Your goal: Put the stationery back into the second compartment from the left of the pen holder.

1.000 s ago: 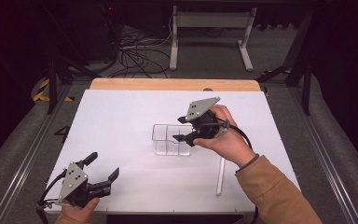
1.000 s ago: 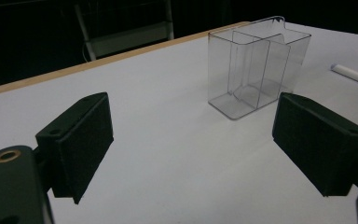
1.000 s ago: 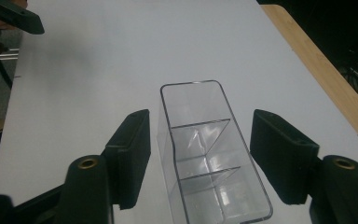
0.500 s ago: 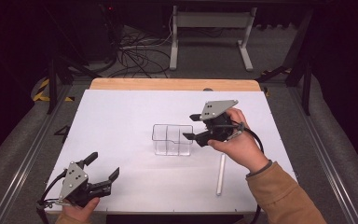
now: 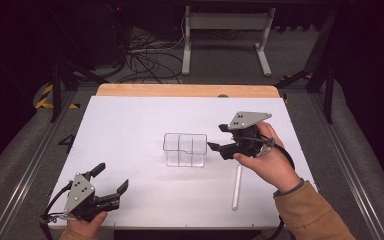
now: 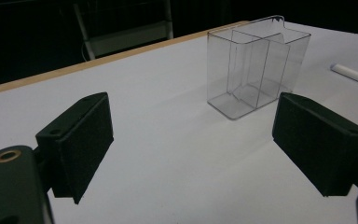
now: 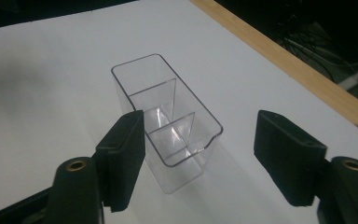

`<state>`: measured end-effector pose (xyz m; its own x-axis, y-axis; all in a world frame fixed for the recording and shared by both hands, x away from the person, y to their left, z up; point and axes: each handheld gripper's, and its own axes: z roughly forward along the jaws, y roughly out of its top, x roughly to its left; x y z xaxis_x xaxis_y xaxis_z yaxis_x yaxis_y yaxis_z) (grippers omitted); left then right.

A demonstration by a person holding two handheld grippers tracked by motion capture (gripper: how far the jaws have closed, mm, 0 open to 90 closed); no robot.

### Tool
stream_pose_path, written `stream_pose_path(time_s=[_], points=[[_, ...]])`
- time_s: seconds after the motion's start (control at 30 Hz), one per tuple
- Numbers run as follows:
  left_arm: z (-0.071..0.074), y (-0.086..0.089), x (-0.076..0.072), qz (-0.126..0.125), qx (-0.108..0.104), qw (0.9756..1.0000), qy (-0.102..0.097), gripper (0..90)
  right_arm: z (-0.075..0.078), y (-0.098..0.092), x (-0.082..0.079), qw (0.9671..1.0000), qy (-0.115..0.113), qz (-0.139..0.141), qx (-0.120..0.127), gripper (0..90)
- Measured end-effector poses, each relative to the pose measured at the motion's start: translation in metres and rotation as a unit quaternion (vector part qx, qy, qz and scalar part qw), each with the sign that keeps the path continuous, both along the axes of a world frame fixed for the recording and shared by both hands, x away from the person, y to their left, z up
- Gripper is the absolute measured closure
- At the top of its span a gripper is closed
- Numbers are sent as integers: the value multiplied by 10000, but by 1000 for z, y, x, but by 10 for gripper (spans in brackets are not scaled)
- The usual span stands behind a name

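Here the clear box (image 5: 185,149) stands upright at frame centre on the white table (image 5: 130,125). The right gripper (image 5: 219,137), jaws spread and empty, hovers just right of it; the left gripper (image 5: 111,181), also spread, sits lower left.

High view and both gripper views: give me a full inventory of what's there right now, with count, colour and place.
Clear container: 1, transparent plastic with inner dividers, upright and empty at mid-table.
White tube: 1, white, lying flat on the table to the right of the container, nearer the person.
Table: 1, white top with a wooden strip along the far edge.
Metal stand: 1, light grey, on the floor beyond the table.
Cables: a tangle, dark, on the floor beyond the table.
Left gripper: 1, black, open, at the near left corner.
Right gripper: 1, black, open, beside the container's right end, holding nothing.
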<state>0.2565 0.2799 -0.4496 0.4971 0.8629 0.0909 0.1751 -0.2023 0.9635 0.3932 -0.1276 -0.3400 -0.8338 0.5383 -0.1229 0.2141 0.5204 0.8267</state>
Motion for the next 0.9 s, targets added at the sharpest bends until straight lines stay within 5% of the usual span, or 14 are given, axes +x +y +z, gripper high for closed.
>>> stream_pose_path(time_s=[0.07,0.23,0.33,0.43,0.7,0.77,0.83,0.9], points=[[0,0,0,-4,5,10000,-6,131,-4,-6,-4,9989,216,-402,92,372],[0,0,1,-29,2,10000,3,131,-8,-12,-8,9949,354,-945,50,393],[0,0,2,-41,2,10000,-13,131,-11,-20,-10,9882,599,-1403,123,395],[0,0,3,-53,-3,10000,-7,131,-13,-23,-11,9848,746,-1560,176,394],[0,-1,4,-58,-26,10000,-20,131,-28,-34,-12,9648,1449,-2187,162,414],[0,-2,4,-63,-18,10000,-16,131,-29,-35,-12,9628,1500,-2242,145,415],[0,-2,4,-55,-7,10000,-4,131,-34,-36,-12,9540,1757,-2426,118,421],[0,-1,3,-48,-9,10000,-2,131,-35,-37,-12,9520,1809,-2466,111,421]])
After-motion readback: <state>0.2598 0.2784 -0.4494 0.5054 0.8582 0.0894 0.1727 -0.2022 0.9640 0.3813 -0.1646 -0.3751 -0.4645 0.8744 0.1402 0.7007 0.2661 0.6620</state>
